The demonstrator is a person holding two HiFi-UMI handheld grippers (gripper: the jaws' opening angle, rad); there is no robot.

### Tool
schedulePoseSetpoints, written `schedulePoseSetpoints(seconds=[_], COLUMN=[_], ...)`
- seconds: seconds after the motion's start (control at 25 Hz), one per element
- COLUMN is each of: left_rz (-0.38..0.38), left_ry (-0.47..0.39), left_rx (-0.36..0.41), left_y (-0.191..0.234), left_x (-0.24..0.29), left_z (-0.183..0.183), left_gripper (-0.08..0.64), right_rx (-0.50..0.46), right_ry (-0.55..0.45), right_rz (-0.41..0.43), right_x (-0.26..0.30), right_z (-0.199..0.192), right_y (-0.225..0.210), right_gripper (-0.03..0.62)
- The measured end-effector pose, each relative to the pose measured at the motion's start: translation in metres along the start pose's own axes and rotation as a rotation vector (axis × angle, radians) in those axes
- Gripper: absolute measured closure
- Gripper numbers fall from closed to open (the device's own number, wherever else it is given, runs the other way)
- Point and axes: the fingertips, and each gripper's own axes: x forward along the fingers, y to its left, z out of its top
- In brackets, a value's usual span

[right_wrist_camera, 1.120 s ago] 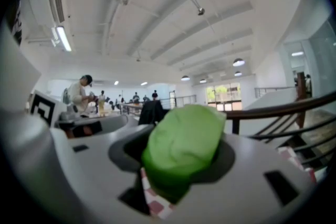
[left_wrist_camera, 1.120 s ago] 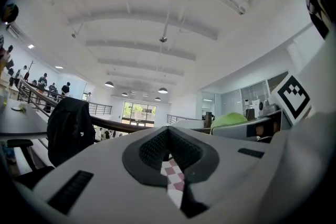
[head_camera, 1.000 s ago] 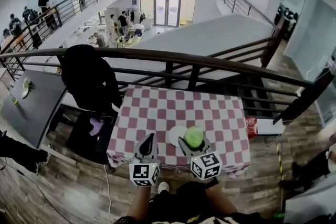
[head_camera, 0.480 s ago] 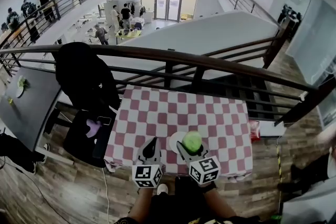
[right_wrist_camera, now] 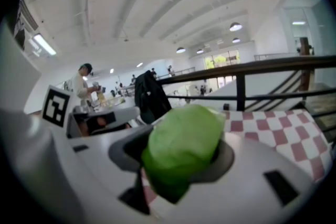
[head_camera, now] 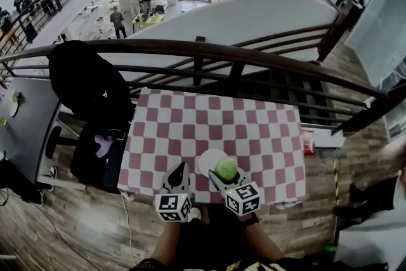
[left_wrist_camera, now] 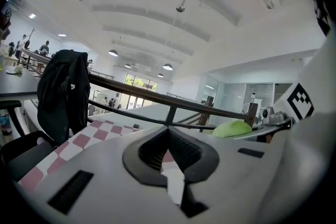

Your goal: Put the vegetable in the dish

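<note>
A round green leafy vegetable (head_camera: 226,168) sits between the jaws of my right gripper (head_camera: 223,173), which is shut on it. In the right gripper view the vegetable (right_wrist_camera: 181,147) fills the space between the jaws and hides the pads. It hangs over the right part of a white dish (head_camera: 206,160) on the red-and-white checked table (head_camera: 190,124), near the front edge. My left gripper (head_camera: 179,169) is just left of the dish, jaws together with nothing in them. In the left gripper view the vegetable (left_wrist_camera: 231,128) shows at the right.
A dark railing (head_camera: 203,51) runs behind the table. A chair draped with a black jacket (head_camera: 85,89) stands at the table's left, with a purple item (head_camera: 103,146) on its seat. A red object (head_camera: 308,141) lies off the table's right edge. A grey table (head_camera: 22,117) is at far left.
The head view has tipped lower, so the table sits slightly higher in frame. Both grippers hold their places; the vegetable stays in the right gripper over the dish.
</note>
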Motion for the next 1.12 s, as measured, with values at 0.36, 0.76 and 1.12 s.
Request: schedulePoseSetpoints(seconds=[0.36, 0.76, 1.12], left_rz=[0.056, 0.060, 0.099], left_ry=[0.123, 0.219, 0.260], left_rx=[-0.026, -0.072, -0.054], left_y=[0.030, 0.034, 0.044], left_x=[0.005, 0.013, 0.017], left_z=[-0.042, -0.077, -0.094], left_gripper=[0.541, 0.541, 0.541], right_rx=[0.189, 0.347, 0.413], right_ry=[0.153, 0.163, 0.206], right_rz=[0.000, 0.087, 0.127], right_x=[0.039, 0.102, 0.149], right_z=[-0.073, -0.107, -0.130], right_y=[-0.028, -0.032, -0.037], right_gripper=[0.379, 0.379, 0.379])
